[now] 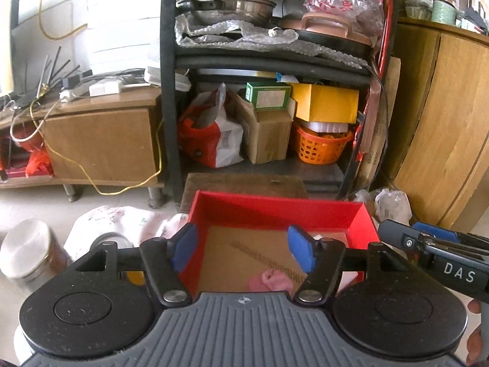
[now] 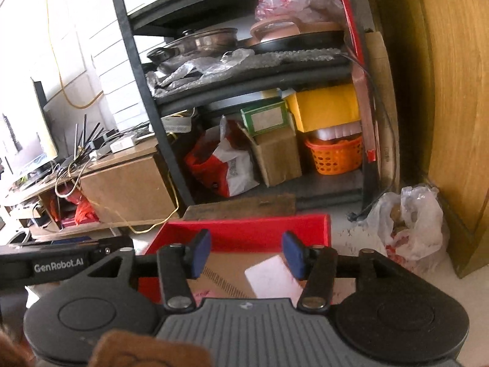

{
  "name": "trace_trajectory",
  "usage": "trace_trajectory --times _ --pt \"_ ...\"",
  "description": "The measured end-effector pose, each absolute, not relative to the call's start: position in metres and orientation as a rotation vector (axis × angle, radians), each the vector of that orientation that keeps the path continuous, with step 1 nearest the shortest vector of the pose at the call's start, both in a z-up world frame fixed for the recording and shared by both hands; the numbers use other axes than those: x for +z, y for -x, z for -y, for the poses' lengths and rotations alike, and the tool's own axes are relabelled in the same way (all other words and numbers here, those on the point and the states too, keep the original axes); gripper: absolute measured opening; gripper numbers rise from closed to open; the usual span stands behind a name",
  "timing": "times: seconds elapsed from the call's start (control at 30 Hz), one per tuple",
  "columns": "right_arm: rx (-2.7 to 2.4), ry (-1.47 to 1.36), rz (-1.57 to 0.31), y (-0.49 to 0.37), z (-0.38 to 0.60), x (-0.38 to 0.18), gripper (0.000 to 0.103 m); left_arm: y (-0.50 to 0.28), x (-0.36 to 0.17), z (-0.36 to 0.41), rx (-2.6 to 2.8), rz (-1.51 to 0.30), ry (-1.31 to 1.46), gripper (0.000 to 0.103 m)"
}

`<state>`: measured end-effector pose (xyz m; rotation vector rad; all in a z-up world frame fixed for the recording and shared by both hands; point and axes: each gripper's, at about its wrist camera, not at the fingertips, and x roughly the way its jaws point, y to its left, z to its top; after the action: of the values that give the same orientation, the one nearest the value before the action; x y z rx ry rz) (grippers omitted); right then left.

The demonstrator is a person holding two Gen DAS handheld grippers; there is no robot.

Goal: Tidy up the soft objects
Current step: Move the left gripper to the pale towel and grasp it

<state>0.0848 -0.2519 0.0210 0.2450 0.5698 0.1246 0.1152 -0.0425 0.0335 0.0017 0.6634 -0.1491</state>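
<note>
Red box (image 1: 275, 211), cardboard bottom, on pale tile floor (image 1: 33, 208). Black shelf rack (image 1: 168, 91) at 12 o'clock, wooden cabinet (image 1: 443, 122) at 2. Left gripper (image 1: 243, 249) wide, nothing between pads, over box. Pink soft thing (image 1: 269, 281), maybe cloth, at 6 inside box. Right gripper (image 2: 247, 252) part open, empty; white card (image 2: 273, 278) below.

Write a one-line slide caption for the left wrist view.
Open left gripper above a red box holding a pink soft item, facing a cluttered shelf.
</note>
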Motion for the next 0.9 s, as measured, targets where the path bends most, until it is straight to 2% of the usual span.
trace_trajectory --times 0.9 --pt "0.132 -0.285 -0.650 -0.017 0.250 0.004 0.029 -0.060 0.000 0.045 -0.252 -0.792 -0.082 0.067"
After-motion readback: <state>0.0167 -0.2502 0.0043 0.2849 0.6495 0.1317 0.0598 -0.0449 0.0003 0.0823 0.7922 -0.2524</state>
